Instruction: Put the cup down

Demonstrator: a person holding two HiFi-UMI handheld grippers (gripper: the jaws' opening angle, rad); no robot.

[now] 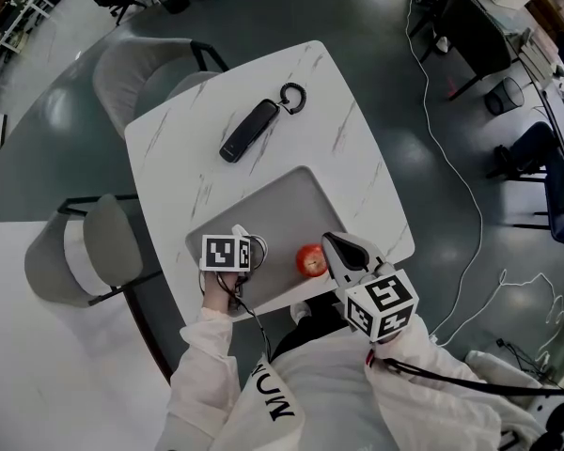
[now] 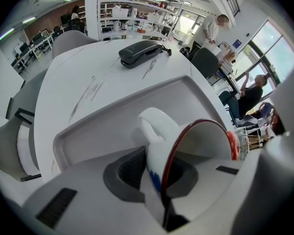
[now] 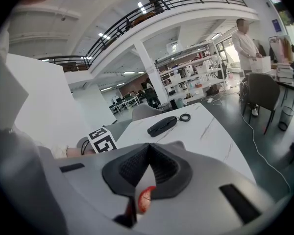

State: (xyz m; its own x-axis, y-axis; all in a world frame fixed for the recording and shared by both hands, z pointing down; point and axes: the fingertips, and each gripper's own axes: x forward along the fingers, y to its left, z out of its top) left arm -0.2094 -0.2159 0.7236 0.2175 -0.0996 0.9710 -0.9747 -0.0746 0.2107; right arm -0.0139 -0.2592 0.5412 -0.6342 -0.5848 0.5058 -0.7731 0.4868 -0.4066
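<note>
A white cup with a red rim and a blue mark hangs tilted over the grey tray, its handle pointing up and away. My left gripper is shut on the cup's wall, one pad inside the rim and one outside. In the head view the cup peeks out beside the left gripper at the tray's near left part. A red fruit lies on the tray just right of it. My right gripper is shut and empty, its tips above the fruit.
A black phone handset with a coiled cord lies on the white marble table beyond the tray. Grey chairs stand at the far left corner and the left side. The table's near edge is close to the tray.
</note>
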